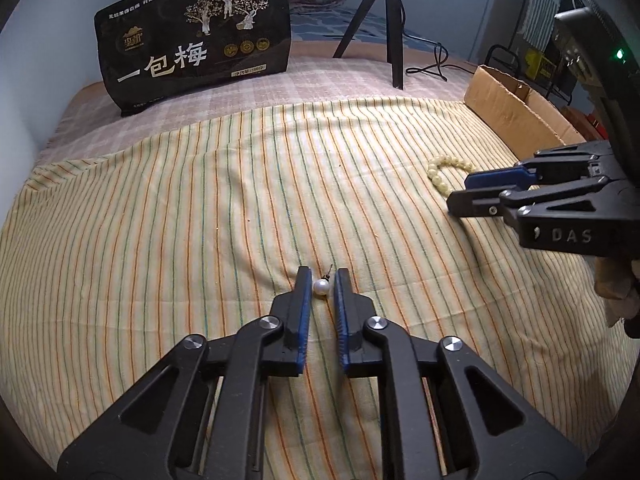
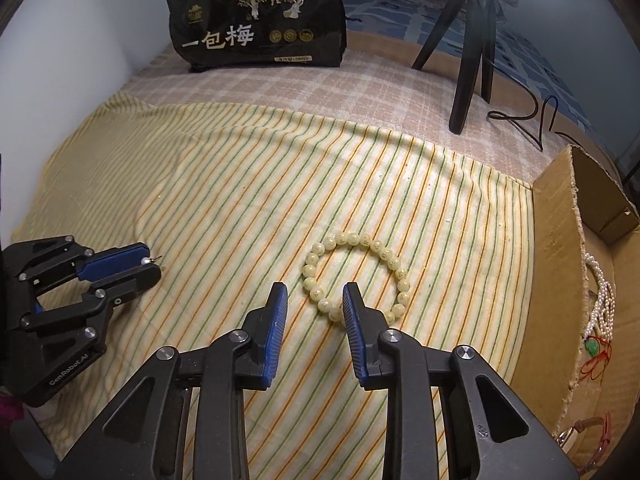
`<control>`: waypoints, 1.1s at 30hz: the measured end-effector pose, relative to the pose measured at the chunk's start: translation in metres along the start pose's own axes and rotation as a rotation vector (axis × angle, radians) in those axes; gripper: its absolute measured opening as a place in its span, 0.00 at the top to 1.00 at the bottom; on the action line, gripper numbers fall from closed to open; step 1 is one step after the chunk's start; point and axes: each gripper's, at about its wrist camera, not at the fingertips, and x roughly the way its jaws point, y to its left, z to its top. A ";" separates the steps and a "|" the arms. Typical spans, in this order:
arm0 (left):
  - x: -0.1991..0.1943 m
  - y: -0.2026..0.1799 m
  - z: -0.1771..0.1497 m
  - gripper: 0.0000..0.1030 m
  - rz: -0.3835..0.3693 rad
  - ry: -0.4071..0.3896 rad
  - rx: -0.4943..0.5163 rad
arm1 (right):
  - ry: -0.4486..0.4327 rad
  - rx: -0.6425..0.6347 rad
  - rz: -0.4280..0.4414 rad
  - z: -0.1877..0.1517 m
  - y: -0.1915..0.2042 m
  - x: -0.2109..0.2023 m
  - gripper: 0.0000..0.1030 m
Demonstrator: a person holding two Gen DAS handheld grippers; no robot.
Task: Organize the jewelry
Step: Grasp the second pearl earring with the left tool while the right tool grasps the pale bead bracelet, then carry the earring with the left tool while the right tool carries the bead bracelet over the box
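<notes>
The left gripper pinches a pearl earring against the striped cloth. The right gripper hangs open, one finger inside the bead bracelet. Only the right wrist view shows pearl strands inside the cardboard box.

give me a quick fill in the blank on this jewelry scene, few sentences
1. The left gripper has its jaws around a ____ earring.
2. The beaded bracelet lies on the ____ cloth.
3. The pearl necklace lies inside the ____ box.
4. The black snack bag stands ____ on the bed.

Missing words: pearl; striped; cardboard; upright
</notes>
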 end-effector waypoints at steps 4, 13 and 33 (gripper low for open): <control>0.000 -0.001 0.000 0.94 0.003 -0.003 0.004 | 0.017 -0.019 -0.018 0.001 0.003 0.008 0.74; -0.005 0.000 -0.001 0.94 0.005 -0.015 -0.012 | 0.023 -0.017 0.006 0.005 0.003 0.008 0.94; -0.063 -0.012 -0.009 0.94 -0.011 -0.087 -0.027 | -0.114 0.091 0.093 -0.022 -0.015 -0.072 0.94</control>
